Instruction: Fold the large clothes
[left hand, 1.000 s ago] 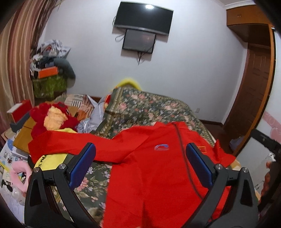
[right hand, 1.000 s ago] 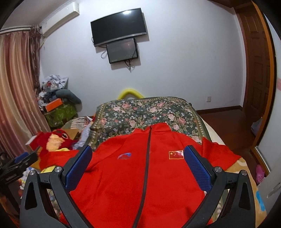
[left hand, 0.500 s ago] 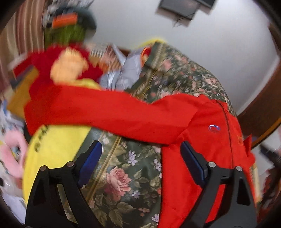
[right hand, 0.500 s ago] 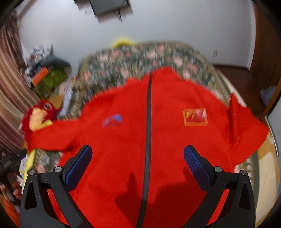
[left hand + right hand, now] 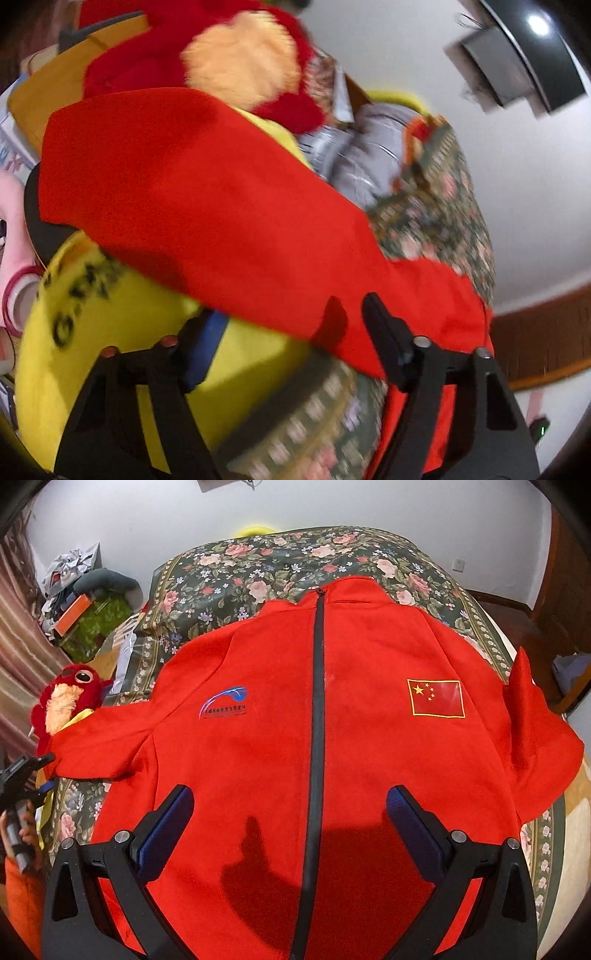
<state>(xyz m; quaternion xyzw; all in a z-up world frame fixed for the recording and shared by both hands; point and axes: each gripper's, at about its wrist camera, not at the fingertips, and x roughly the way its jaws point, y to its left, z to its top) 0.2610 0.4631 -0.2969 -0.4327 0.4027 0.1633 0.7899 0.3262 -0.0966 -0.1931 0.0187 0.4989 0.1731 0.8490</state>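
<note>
A red zip-front jacket (image 5: 332, 709) lies front-up and spread flat on the floral bed (image 5: 295, 561), dark zipper closed to the collar. A flag patch sits on one breast, a blue logo opposite. One sleeve (image 5: 207, 206) stretches sideways, apparently off the bed's edge.

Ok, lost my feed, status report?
Left gripper open at jacket sleeve. Right gripper open over red jacket, flat on bed. Plush toy beside sleeve.
</note>
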